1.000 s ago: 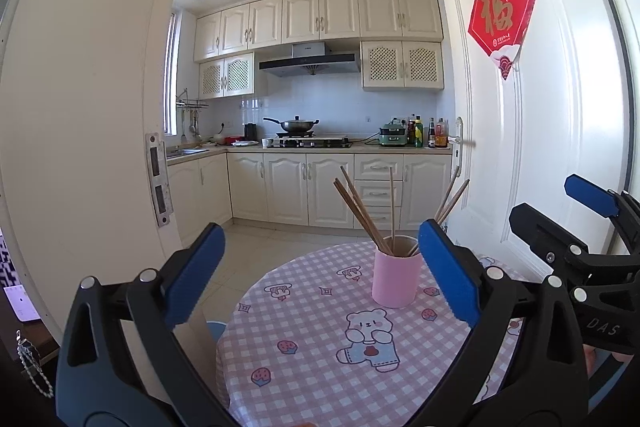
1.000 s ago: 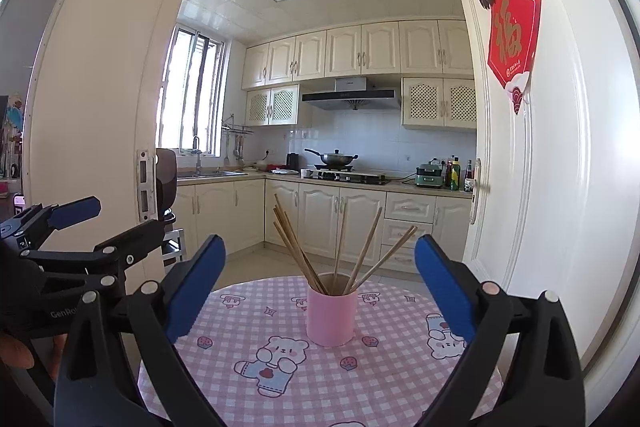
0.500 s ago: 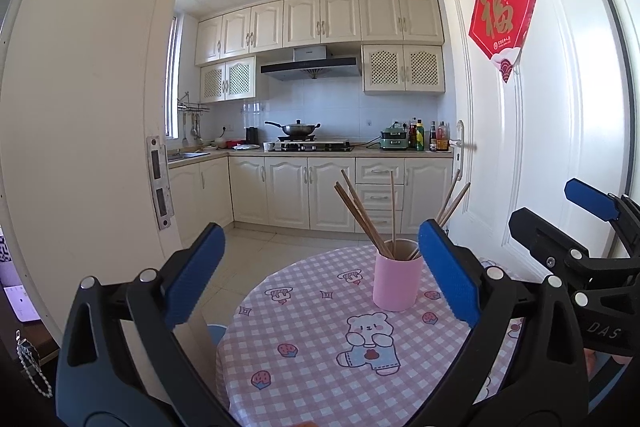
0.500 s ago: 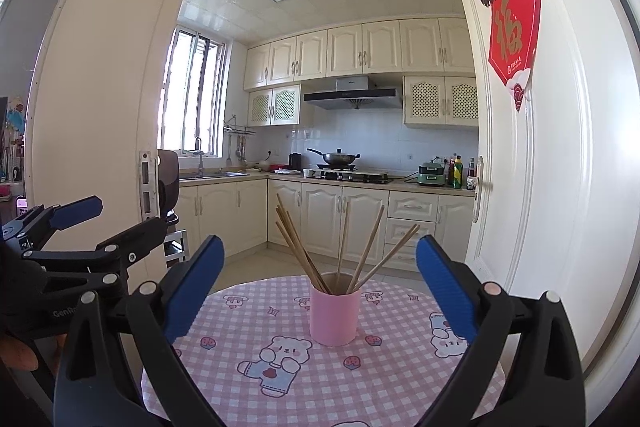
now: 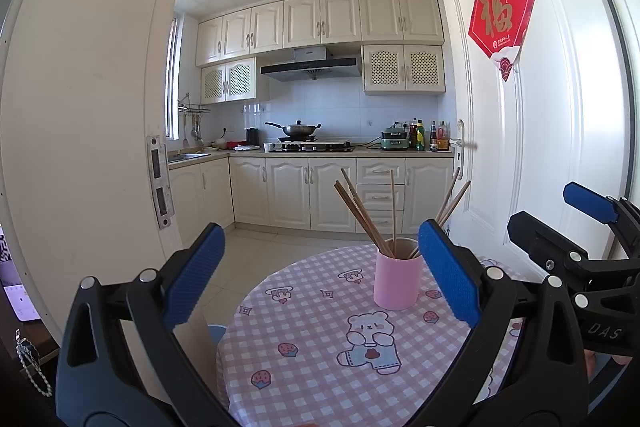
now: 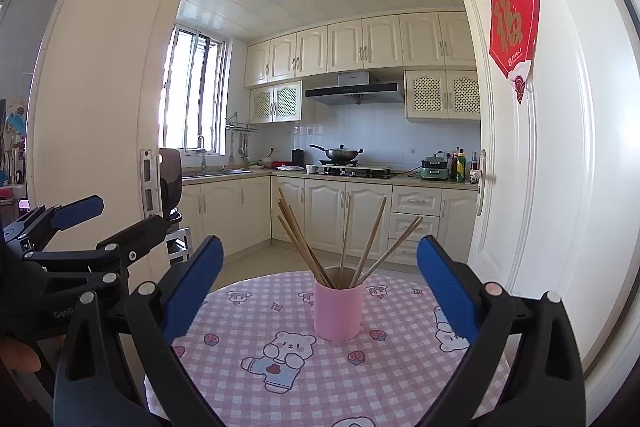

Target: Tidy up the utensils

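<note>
A pink cup [image 5: 397, 279] stands upright on the round table with a pink checked cloth [image 5: 316, 359]. Several wooden chopsticks [image 5: 362, 215] stand in it, fanned out. The cup [image 6: 338, 309] and chopsticks [image 6: 344, 247] also show in the right wrist view, on the cloth [image 6: 332, 379]. My left gripper [image 5: 320, 275] is open and empty, held short of the cup, which sits right of its centre. My right gripper [image 6: 318, 281] is open and empty, with the cup centred between its fingers but farther off. The other gripper shows at the edge of each view.
A white door [image 5: 532, 131] with a red decoration [image 5: 502, 17] stands open close to the table's right side. A door frame [image 5: 80, 147] is at the left. The kitchen counter [image 5: 320, 149] and cabinets lie beyond the table.
Both views have tilted slightly so the cup and table sit a little lower in frame. Both grippers stay open and empty.
</note>
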